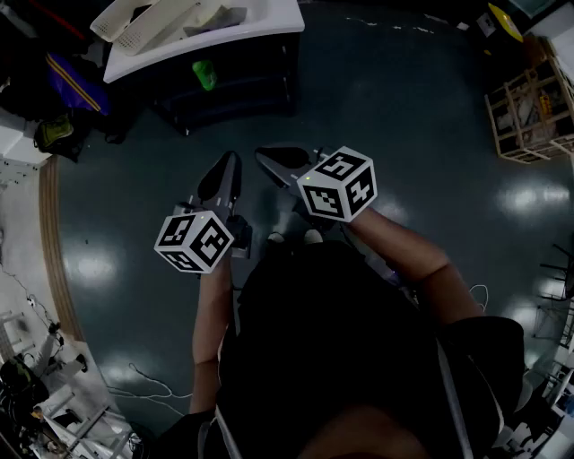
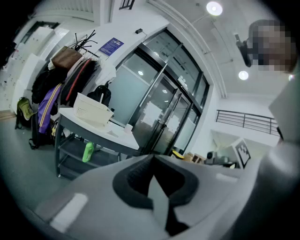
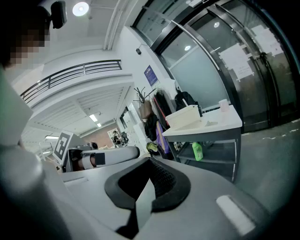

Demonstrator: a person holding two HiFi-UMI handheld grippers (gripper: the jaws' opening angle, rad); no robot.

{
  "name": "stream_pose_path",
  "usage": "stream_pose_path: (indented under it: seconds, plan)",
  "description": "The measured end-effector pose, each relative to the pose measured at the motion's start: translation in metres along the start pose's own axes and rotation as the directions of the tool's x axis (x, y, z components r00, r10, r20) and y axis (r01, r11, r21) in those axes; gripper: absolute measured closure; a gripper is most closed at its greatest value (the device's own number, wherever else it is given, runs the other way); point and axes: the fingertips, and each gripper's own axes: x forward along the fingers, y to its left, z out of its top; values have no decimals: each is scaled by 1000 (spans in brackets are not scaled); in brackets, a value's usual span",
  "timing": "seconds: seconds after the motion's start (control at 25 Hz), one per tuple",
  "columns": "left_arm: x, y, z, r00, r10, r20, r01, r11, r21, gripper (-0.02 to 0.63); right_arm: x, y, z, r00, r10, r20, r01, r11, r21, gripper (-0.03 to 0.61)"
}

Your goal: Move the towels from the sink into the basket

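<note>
The white table point(image 1: 269, 27) stands well ahead of both claws, with the basket point(image 1: 143, 22) on it. No towels show. The left claw point(image 1: 224, 175) and right claw point(image 1: 280, 164) are both clenched and empty. The left is nearer the table's basket end.

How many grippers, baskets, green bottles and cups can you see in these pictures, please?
Grippers: 2 (left gripper, right gripper, both shut and empty)
Basket: 1
Green bottle: 1
Cup: 1
Total: 5
</note>
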Motion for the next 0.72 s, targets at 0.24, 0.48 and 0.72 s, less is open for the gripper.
stream_pose_path:
  seconds: [0.24, 0.48, 0.72]
  plan:
    - [-4, 5, 0, 1000, -5, 0, 5, 1000, -18, 609, 5, 3, 1, 1000, -6, 4, 6, 1000, -1, 581]
    - [-12, 13, -6, 1000, 8, -1, -8, 999, -51, 609, 10, 10, -2, 1000, 0, 10, -1, 1000, 28, 581]
    - [-16, 26, -6, 1000, 12, -6, -12, 998, -57, 609, 24, 14, -6, 1000, -10, -8, 10, 999, 34, 581]
